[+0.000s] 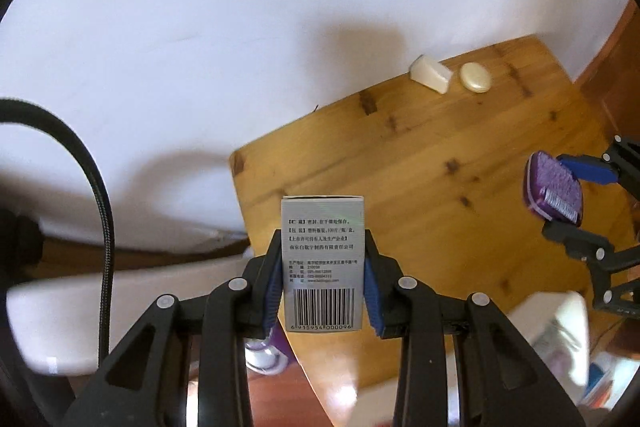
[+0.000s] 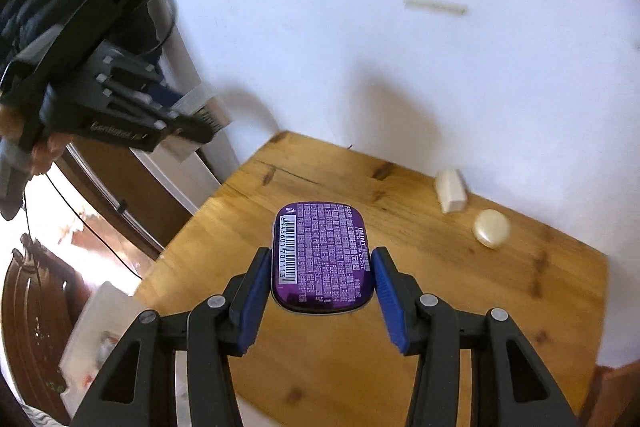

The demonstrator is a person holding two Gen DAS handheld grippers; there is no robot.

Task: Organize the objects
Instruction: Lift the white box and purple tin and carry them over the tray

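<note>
The light brown wooden table (image 2: 420, 307) with dark knots stands against the white wall (image 2: 400, 47), and you hold both grippers above it. Your left gripper (image 1: 322, 279) is clenched on a grey and white cardboard medicine box (image 1: 322, 259); its blue pads (image 1: 274, 291) press the two narrow sides, and the barcode face looks at the camera. The box is in the air, over the left edge of the table. Your right gripper (image 2: 322, 287) grasps a purple rounded metal mint tin (image 2: 320, 259) between its fingers, printed bottom side up, above the middle of the table. At the far edge, near the wall, a white rectangular block (image 2: 451, 190) lies on the wood, and a cream oval pearly object (image 2: 491, 228) lies just beside it, not touching.
</note>
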